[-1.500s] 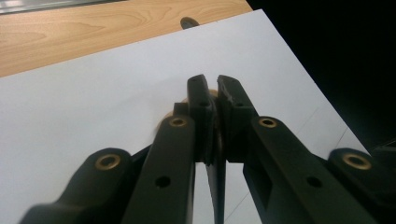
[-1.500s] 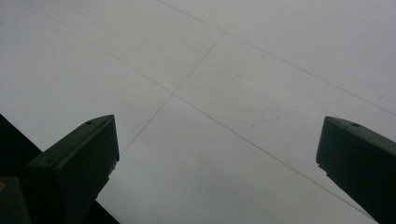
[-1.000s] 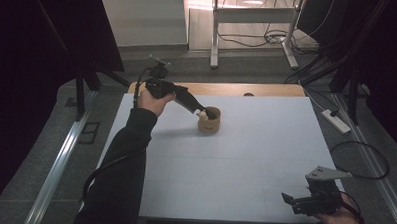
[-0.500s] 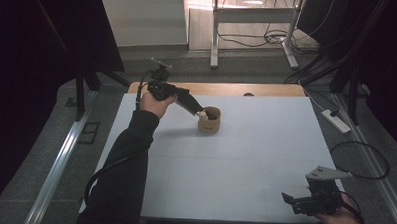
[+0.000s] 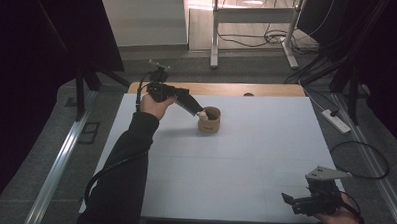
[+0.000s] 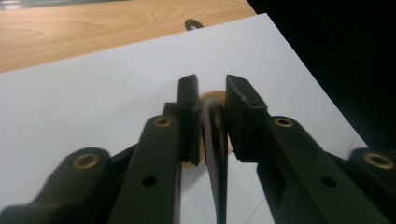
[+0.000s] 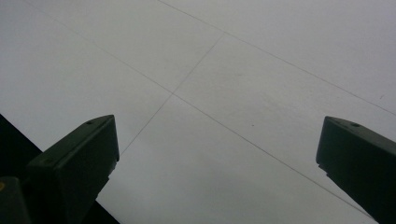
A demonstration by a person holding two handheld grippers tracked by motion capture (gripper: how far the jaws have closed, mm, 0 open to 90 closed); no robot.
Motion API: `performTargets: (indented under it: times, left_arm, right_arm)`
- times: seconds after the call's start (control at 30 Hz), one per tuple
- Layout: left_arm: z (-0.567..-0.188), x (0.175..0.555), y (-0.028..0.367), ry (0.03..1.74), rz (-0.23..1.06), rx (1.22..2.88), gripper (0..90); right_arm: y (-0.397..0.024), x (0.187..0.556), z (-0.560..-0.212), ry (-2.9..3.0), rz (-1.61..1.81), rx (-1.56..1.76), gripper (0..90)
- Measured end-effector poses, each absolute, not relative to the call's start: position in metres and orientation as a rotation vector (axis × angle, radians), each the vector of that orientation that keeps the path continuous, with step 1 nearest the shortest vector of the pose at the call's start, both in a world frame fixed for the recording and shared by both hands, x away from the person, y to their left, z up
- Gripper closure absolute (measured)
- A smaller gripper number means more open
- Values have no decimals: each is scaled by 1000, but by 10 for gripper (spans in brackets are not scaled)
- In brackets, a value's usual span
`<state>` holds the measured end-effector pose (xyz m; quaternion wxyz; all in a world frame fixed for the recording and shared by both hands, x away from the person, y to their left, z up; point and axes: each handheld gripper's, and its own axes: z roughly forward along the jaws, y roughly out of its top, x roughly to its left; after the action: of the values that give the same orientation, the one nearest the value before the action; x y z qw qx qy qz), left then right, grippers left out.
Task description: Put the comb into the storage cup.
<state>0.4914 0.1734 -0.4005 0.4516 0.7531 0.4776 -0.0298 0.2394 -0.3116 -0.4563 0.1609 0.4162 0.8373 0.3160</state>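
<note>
White sheeting covers most of the desk (image 5: 245, 158), smooth and matte with faint seam lines crossing it, while a strip of pale wood grain shows along the far edge; dark floor, cables and table legs lie beyond. Toward the far left of the sheet stands a small tan cup (image 5: 209, 120), round, squat and open at the top, looking like wood or cork. The left hand-held gripper (image 5: 199, 112) reaches out to it at arm's length, sloping down so its tips meet the near rim. In the left gripper view the two black, matte, blocky jaws straddle a thin dark upright edge, which is probably the cup wall seen end on, one jaw inside and one outside. The jaws have just been opening slightly, and a sliver of gap shows on either side of that edge, so the pinch looks released rather than pressing; the cup rests on the desk on its own base. A rim grip of this kind suits a light, rigid, hollow vessel. The right hand-held gripper (image 5: 303, 201) sits at the near right corner, well apart from the cup, jaws spread wide over bare sheeting, seemingly parked out of the way.
</note>
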Motion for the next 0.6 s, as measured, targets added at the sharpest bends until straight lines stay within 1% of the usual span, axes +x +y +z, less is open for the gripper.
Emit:
performTargets:
  times: [0.13, 0.23, 0.37, 0.6]
  left_arm:
    - [-403, 490, 174, 1171, -39, 1855, 652]
    - [-404, 489, 176, 1154, -6, 1850, 569]
    - [-402, 486, 177, 1135, 27, 1853, 511]
    - [-401, 480, 175, 1108, 113, 1862, 318]
  right_arm:
    - [-311, 239, -456, 2392, 901, 1187, 0]
    - [-312, 239, -456, 2392, 901, 1187, 0]
    - [-312, 239, -456, 2391, 901, 1188, 0]
    - [-311, 240, -456, 2394, 896, 1188, 0]
